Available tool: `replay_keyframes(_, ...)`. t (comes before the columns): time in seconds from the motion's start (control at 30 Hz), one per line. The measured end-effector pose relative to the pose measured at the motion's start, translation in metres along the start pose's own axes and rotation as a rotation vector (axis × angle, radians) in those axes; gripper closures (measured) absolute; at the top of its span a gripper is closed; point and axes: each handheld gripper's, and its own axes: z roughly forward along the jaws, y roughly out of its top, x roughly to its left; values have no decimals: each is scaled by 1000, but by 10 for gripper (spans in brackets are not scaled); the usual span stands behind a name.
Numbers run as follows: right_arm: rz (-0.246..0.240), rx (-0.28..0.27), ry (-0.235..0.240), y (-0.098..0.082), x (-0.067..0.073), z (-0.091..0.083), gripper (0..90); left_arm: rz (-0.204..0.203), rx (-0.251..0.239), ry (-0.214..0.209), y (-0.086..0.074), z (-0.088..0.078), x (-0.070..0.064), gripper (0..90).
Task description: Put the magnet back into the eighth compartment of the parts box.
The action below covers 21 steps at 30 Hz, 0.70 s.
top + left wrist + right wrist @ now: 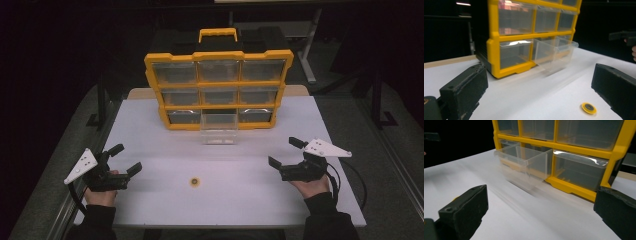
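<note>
A yellow-framed organizer cabinet (218, 90) is positioned upright at the far centre of the white table (150, 200). It is fitted with nine clear drawers in three rows of three, and a yellow carrying handle (218, 34) is seen on its top.

The bottom-middle drawer (218, 129) is pulled well out of the frame toward the person. From above it looks empty, and its front edge reaches onto the table surface ahead of the cabinet. In the left gripper view the same drawer (554, 53) is seen projecting from the bottom row, with the closed bottom-left drawer (515, 53) beside it.

A small yellow ring with a dark centre (195, 182) lies flat on the table, near the front edge and roughly midway between the two tools. In the left gripper view it (589, 108) lies just ahead of the jaw on the right of that view.

The left gripper (126, 160) is held in the person's left hand (101, 192) over the left front part of the table. Its jaws are spread wide apart with nothing between them. The right gripper (285, 152) is held in the right hand (314, 186) over the right front part of the table. Its jaws are likewise set wide apart and hold nothing. Both tools are kept well apart from the cabinet and from the ring. A black cable (352, 180) trails from the right gripper across the table's right edge.
</note>
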Motion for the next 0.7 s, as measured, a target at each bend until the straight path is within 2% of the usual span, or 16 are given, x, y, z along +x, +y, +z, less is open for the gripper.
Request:
replay_keyframes(0.17,-7,5,15,3,4,3,0,9,11,-15,0,4,-2,6)
replay_keyframes(0.7,-24,18,81,19,14,18,0,-10,-18,16,-1,-2,5,7)
